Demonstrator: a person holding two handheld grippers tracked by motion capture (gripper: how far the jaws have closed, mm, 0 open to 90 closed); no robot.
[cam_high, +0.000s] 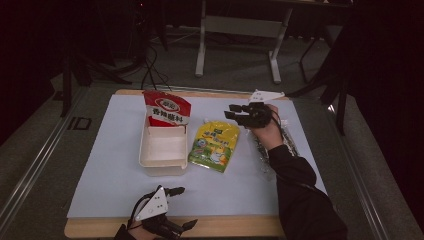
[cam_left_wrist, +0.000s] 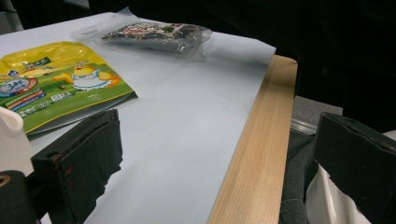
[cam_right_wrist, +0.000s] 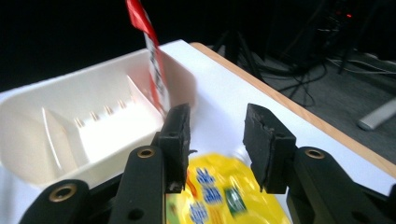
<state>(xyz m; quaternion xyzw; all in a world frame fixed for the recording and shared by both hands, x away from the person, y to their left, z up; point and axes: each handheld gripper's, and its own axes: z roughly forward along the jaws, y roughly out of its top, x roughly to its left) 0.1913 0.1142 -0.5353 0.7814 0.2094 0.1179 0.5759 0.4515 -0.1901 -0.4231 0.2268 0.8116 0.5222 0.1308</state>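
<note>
High view, near to far: left gripper (cam_high: 177, 207) hangs wide open at the table's (cam_high: 100, 200) near edge, right gripper (cam_high: 235, 114) open, empty, above the yellow pouch (cam_high: 215, 145) lying mid-table beside the white bin (cam_high: 163, 150); soft, slippery, probably best pinched at its top seam.

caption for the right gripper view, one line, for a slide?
Open right claw poised above the yellow snack pouch, beside the cream divided bin with the red sachet standing inside.

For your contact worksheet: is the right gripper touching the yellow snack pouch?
Apart. In the right gripper view the right gripper hangs open above the yellow pouch, nothing between its jaws; the high view shows it beyond the pouch's top edge.
</note>
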